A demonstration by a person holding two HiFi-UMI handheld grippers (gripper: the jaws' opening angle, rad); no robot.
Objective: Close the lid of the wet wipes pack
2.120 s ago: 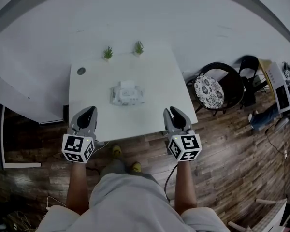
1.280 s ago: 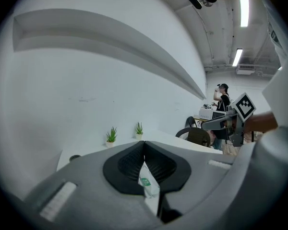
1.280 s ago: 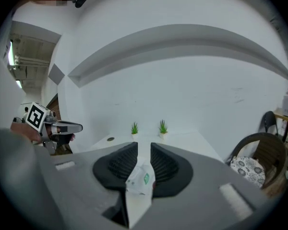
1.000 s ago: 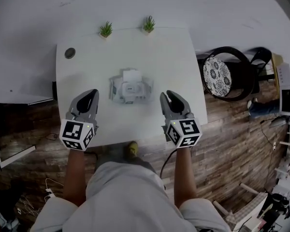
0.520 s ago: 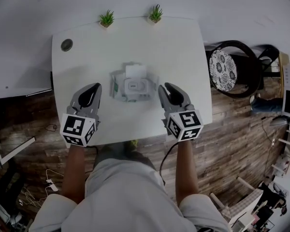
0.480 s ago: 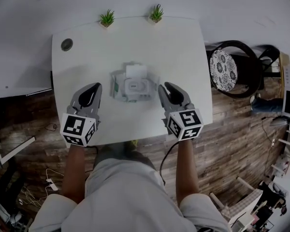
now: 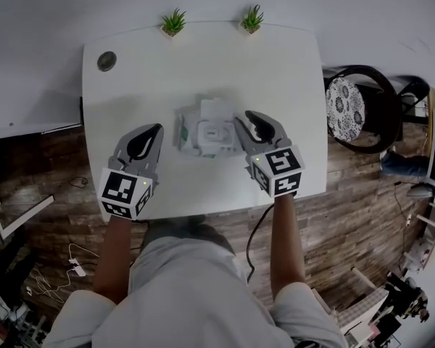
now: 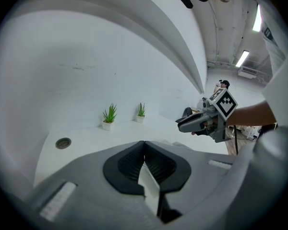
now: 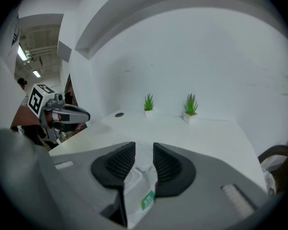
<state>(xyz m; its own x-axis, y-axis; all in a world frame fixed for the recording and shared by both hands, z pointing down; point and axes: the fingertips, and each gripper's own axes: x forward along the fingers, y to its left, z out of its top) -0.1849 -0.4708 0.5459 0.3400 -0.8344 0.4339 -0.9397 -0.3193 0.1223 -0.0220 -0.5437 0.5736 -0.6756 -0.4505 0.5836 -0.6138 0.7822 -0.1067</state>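
Hovering at the wet wipes pack point(image 7: 189, 133), the right gripper point(image 7: 248, 119) is just opening its seemingly empty jaws to press the raised lid point(image 7: 216, 110) down, while the left gripper point(image 7: 156, 130) is hanging alongside, jaws together.

both grippers have been carried forward and down toward the wet wipes pack point(image 7: 203, 133). the right gripper point(image 7: 246, 118) has been brought from short of the pack to its right edge, and its jaws have just been opened wider, with the pack seen unpressed in the gap. the left gripper point(image 7: 154, 130) has been drawn nearer the pack's left side, apart from it.
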